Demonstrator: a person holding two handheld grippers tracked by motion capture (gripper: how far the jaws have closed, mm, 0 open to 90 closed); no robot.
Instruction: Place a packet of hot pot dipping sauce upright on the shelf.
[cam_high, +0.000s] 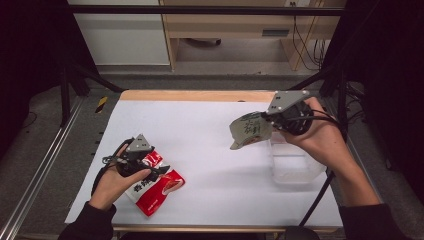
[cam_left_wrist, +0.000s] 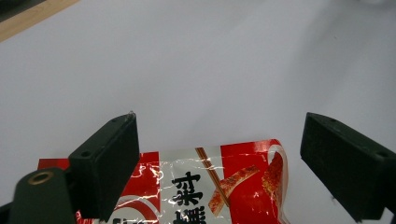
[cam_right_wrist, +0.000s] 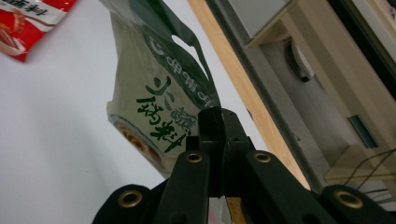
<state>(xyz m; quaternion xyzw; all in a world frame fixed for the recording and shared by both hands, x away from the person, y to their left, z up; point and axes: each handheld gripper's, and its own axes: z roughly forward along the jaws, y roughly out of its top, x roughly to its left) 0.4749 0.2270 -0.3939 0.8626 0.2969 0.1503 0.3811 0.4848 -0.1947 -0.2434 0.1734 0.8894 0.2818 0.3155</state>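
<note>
The left gripper (cam_left_wrist: 219, 163) stood wide, jaws clear of the red packet (cam_left_wrist: 219, 186) lying flat between them, its long axis running away from the hand. The right gripper (cam_high: 274, 120) pinched the green packet (cam_high: 248, 130), hanging off the table (cam_high: 210, 130) beside the clear box (cam_high: 295, 165).

The bench (cam_high: 215, 165) has a white top with a bare wooden strip along its far edge. A red snack packet (cam_high: 155, 187) lies flat on it, directly under the left tool (cam_high: 150, 167). A clear plastic container (cam_high: 292, 165) stands on it just below the right tool (cam_high: 267, 120).
</note>
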